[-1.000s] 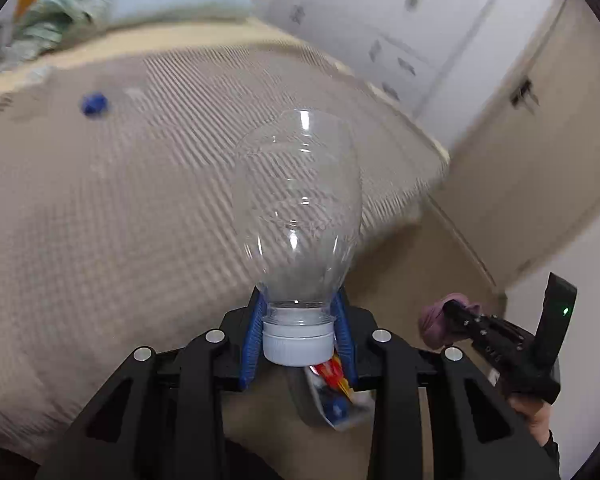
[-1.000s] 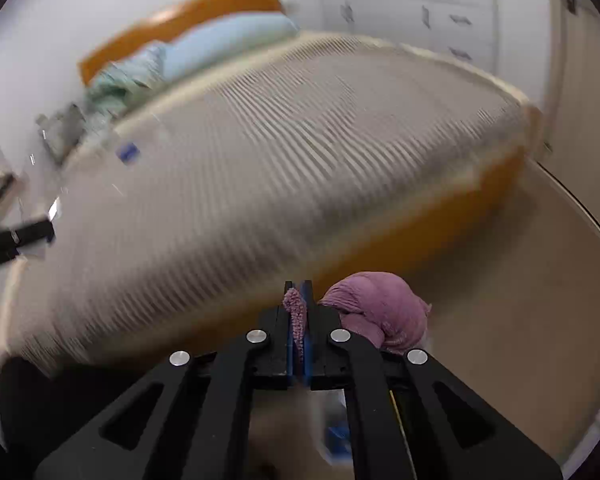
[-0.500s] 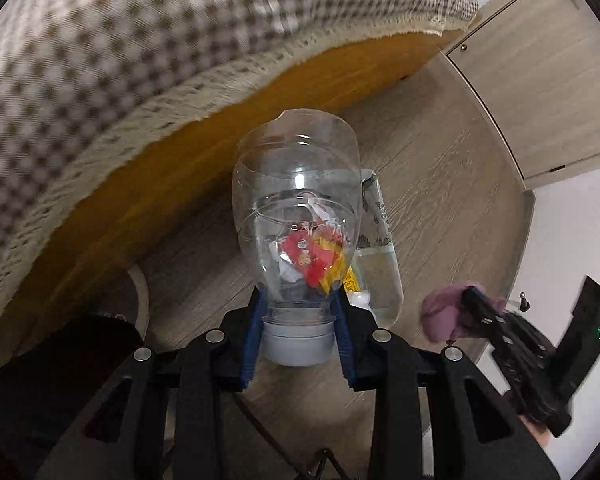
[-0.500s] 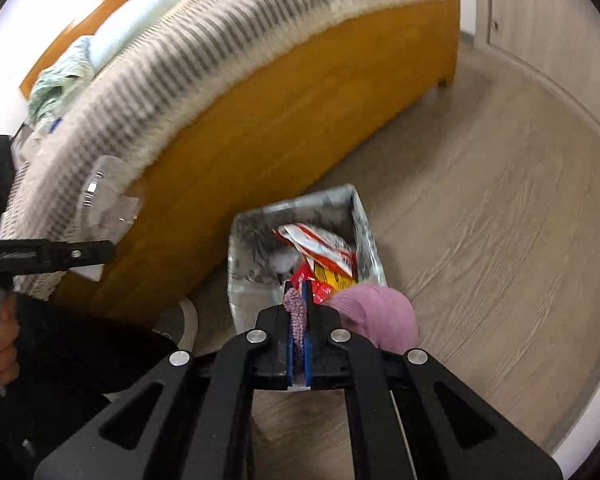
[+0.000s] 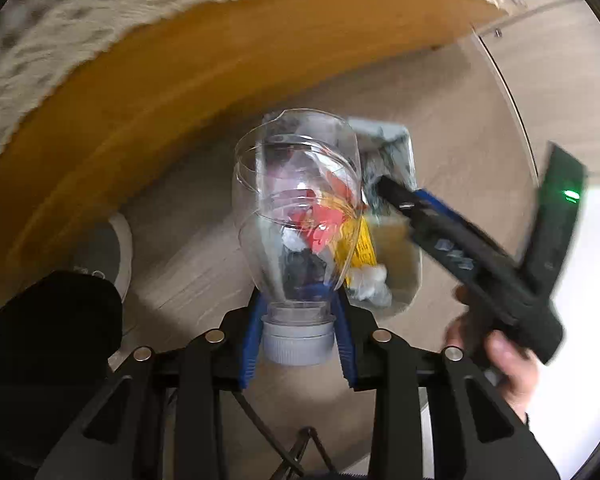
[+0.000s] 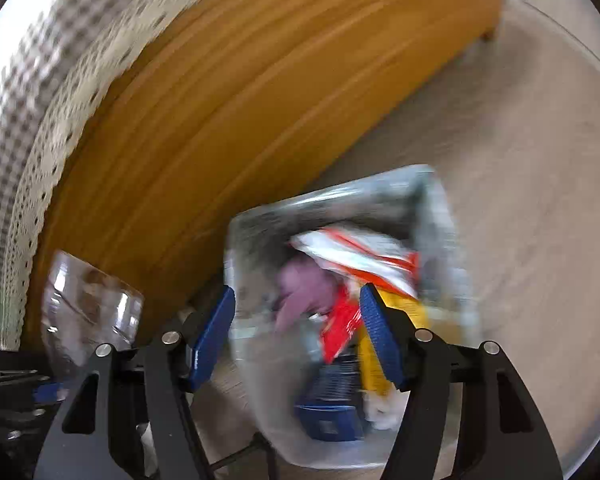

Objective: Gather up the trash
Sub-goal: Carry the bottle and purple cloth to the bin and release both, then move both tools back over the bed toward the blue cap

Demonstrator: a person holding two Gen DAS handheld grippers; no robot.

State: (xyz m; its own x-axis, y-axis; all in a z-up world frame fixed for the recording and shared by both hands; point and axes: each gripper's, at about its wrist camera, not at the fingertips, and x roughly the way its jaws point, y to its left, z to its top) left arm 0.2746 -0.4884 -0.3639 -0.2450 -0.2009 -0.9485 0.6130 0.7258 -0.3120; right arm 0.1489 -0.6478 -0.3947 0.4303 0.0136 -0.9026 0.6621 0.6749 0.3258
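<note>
Bottle [image 5: 296,208] neck clamped between left fingers [image 5: 252,344]; right fingers [image 6: 214,336] apart above bin [image 6: 444,216].

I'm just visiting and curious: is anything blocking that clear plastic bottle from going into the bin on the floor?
Partly. The right gripper reaches over the open-topped clear trash bin, its jaws open, beside the clear plastic bottle clamped in the left gripper. The bin's opening is otherwise uncovered, with wrappers already inside.
</note>
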